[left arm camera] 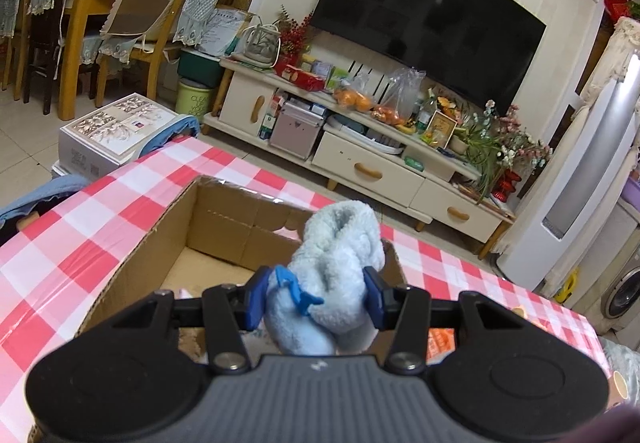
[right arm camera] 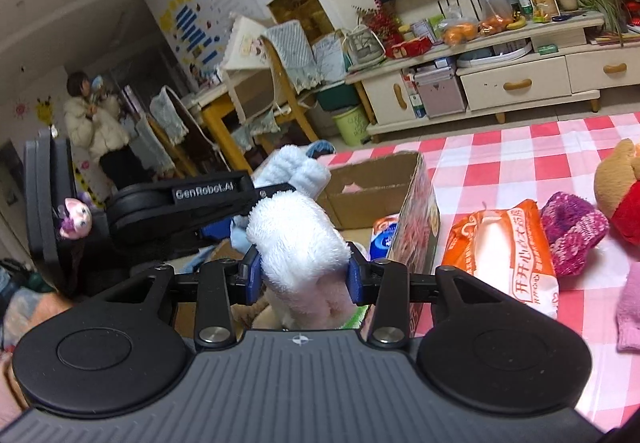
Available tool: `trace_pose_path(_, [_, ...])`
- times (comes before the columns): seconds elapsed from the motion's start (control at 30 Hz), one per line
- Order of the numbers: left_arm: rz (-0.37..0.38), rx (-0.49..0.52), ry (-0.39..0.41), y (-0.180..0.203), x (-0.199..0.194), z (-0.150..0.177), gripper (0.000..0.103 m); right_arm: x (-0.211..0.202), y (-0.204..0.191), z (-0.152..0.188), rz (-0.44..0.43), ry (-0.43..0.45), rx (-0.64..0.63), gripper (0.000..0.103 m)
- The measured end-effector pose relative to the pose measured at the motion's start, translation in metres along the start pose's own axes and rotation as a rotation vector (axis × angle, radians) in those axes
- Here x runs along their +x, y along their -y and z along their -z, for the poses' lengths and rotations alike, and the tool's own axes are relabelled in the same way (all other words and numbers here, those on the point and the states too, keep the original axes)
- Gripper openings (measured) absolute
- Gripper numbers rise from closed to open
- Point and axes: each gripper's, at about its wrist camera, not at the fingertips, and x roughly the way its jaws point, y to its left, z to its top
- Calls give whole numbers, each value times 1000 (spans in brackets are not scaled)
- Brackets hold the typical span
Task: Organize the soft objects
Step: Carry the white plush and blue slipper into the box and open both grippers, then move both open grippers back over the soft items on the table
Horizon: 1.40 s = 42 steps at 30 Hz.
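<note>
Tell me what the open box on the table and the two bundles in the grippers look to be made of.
Box: brown corrugated cardboard, matte, raw edges.
Light blue bundle in the left gripper: fluffy, probably fleece or terry.
White bundle in the right gripper: looped, towel-like pile, likely terry.

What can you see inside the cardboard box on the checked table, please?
The cardboard box shows mostly bare floor at its far end. A pink item peeks at its far wall. The left gripper and its blue fluffy cloth hide the near end.

Pale tiled floor (left arm camera: 24, 131) – cream TV cabinet (left arm camera: 360, 163) under a dark television (left arm camera: 428, 19), wooden chairs (left arm camera: 160, 31) beside.
</note>
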Motion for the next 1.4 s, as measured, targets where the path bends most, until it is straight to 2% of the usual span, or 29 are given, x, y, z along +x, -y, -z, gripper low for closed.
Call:
trace_pose_path(0.1, [-18,-3,-12,-2,4,0,50,3,-2,0,23,-25,-29,62])
trace_pose_path(0.17, [-30,-8,-21,-3,6,0,51,3,-1,0,44,-31,-42,73])
trace_pose_path(0.2, [-35,-7,-25,-3,7,0,53,1,-1,0,50,-28,-44,76])
trace_pose_path(0.27, [-48,-6,-27,-3,7,1,65,-5,1,1,56,-11,-41,91])
trace_pose_path(0.33, [-58,1,-18,-2,6,1,68,-14,2,2,58,14,-36,102])
trace_pose_path(0.53, [-66,3,-7,2,3,0,78,-35,4,6,102,70,-43,101])
trace_pose_path(0.63, [-66,10,-7,6,2,0,79,-46,9,11,136,93,-42,102])
trace_pose_path(0.87, [-59,21,-5,13,1,2,87,-48,6,13,218,120,-65,103])
trace_pose_path(1.23, [-19,55,-9,31,-2,10,88,-59,1,28,286,135,-159,103])
trace_pose_path(1.4, [13,86,-5,44,-5,15,89,-65,8,31,302,135,-157,103])
